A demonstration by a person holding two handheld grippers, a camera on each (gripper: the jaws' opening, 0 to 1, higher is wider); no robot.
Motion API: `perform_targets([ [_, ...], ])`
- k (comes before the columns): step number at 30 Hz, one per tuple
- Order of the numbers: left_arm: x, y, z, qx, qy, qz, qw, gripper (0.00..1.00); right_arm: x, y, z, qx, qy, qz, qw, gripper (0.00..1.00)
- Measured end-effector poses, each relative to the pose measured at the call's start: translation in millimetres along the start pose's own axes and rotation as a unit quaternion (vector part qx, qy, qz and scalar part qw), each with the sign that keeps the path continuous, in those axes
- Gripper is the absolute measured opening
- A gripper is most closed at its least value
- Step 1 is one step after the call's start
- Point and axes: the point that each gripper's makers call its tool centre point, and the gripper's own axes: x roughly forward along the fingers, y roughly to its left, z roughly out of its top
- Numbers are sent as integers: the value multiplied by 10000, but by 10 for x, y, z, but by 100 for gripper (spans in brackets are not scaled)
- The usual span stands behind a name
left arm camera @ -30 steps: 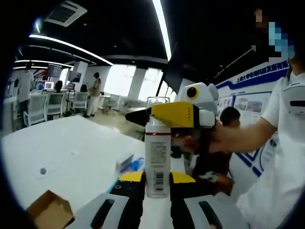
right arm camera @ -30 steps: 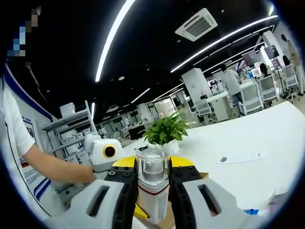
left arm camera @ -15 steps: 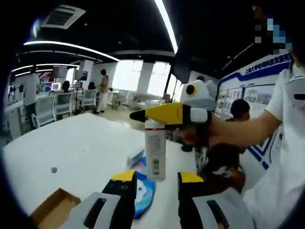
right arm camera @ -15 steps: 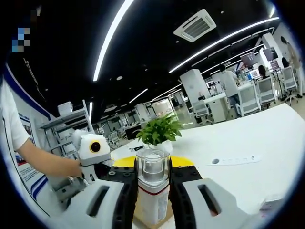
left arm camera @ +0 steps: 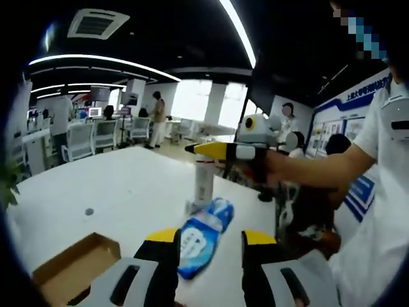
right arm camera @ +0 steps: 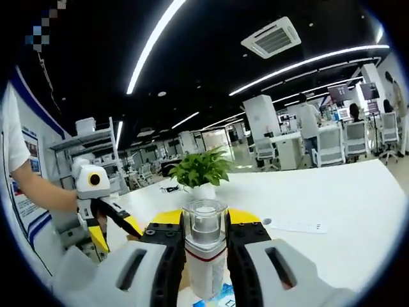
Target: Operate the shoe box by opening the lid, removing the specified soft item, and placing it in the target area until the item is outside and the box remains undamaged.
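A white bottle [right arm camera: 204, 259] with a clear cap and a red band is upright, and my right gripper [right arm camera: 204, 225] is shut on it near its top. In the left gripper view the same bottle [left arm camera: 204, 182] hangs over the white table [left arm camera: 115, 185], held by the right gripper [left arm camera: 214, 151] that reaches in from the right. My left gripper [left arm camera: 209, 238] is open with nothing in it. Just beyond its tips lies a soft blue and white packet [left arm camera: 206, 231]. An open cardboard box [left arm camera: 73, 263] sits at the lower left. The left gripper [right arm camera: 115, 224] appears with its jaws apart at the left of the right gripper view.
A person in a white shirt [left arm camera: 377, 192] stands at the right. A potted plant [right arm camera: 199, 173] and a white power strip [right arm camera: 291, 225] are on the table. Office chairs [left arm camera: 80, 137] and several people stand farther back.
My left gripper has let go of the bottle's base, opened and drawn back. The bottle stays in the right gripper, now farther away. The blue packet and more of the box have come into view.
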Motion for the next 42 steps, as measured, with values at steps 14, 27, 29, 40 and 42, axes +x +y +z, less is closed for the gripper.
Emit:
perform_targets([
  [14, -125, 46, -241, -368, 102, 396, 9985, 38, 159, -431, -292, -370, 83, 225, 9990, 21],
  [27, -125, 40, -336, -438, 71, 559, 9974, 37, 197, -728, -564, -482, -70, -219, 9986, 21],
  [29, -86, -20, -361, -452, 88, 553, 9974, 37, 194, -773, -609, -520, -61, -264, 9983, 21],
  [40, -19, -102, -483, -611, 71, 511, 9968, 36, 197, -1049, -1025, -562, -120, -547, 9969, 21],
  [42, -12, -120, -522, -641, 84, 489, 9967, 36, 217, -1103, -1112, -567, -120, -614, 9964, 21],
])
